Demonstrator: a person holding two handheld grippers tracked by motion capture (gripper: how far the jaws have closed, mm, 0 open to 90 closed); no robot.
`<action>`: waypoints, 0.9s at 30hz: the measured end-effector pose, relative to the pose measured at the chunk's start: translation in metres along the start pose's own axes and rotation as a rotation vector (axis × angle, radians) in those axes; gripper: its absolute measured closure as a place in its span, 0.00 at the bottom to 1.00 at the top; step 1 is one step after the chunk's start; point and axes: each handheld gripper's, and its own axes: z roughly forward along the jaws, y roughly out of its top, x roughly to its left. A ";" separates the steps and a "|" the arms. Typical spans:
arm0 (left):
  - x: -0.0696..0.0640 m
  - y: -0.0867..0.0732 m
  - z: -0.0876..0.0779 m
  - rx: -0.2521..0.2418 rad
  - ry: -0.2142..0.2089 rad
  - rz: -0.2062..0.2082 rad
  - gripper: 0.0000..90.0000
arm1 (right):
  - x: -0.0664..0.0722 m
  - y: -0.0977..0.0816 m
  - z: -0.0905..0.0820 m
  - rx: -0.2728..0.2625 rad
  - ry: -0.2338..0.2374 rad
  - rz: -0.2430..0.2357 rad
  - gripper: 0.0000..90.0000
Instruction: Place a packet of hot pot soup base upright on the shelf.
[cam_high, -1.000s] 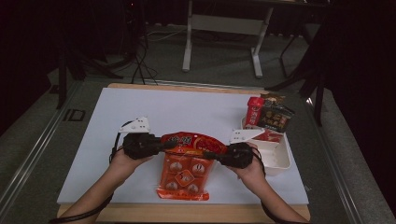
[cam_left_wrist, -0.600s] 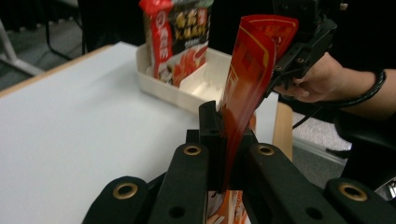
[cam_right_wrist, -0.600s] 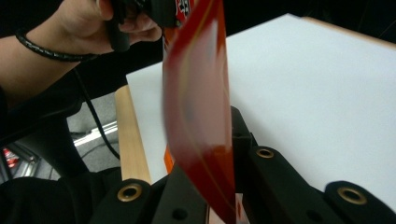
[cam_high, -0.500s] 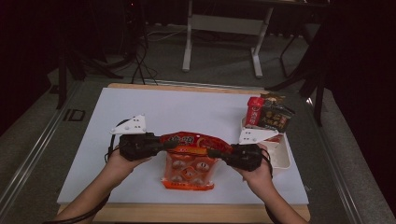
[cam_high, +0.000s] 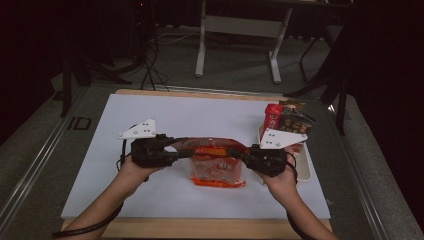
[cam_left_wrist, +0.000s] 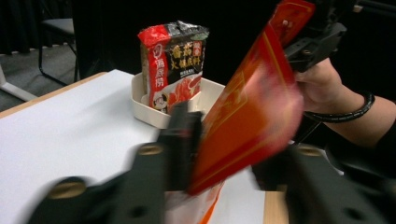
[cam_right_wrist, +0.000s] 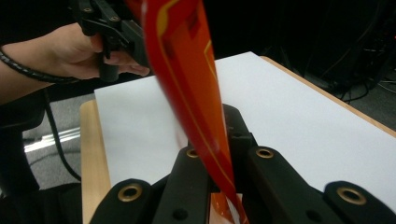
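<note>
A red flat packet (cam_high: 216, 162) hangs between my two grippers over the white board, its lower edge close to the surface. My right gripper (cam_high: 245, 152) is shut on the packet's right top corner; in the right gripper view the red foil (cam_right_wrist: 187, 70) is pinched between its jaws (cam_right_wrist: 217, 135). My left gripper (cam_high: 182, 147) is at the packet's left top corner, and its jaws have just been opening. In the left gripper view they (cam_left_wrist: 238, 140) stand apart with the packet (cam_left_wrist: 247, 116) between them, leaning on one jaw.
A white tray (cam_high: 305, 170) at the right edge of the board holds upright red and dark packets (cam_high: 287, 117), seen close in the left gripper view (cam_left_wrist: 170, 65). The white board (cam_high: 200, 115) lies on a wooden table. A frame's legs stand behind.
The packet has been lifted off the board and now hangs. The right hand has risen. The left gripper's jaws, shut on the packet before, now stand apart.
</note>
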 end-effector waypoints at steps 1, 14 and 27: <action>0.001 0.000 0.000 -0.007 0.011 -0.003 0.56 | 0.000 0.002 0.000 0.003 -0.008 -0.010 1.00; 0.006 -0.011 -0.006 -0.002 0.078 -0.058 0.08 | -0.008 0.014 -0.023 -0.069 -0.040 0.013 1.00; 0.011 -0.033 -0.015 -0.005 0.107 -0.100 0.00 | -0.031 0.035 -0.070 -0.150 -0.110 0.036 1.00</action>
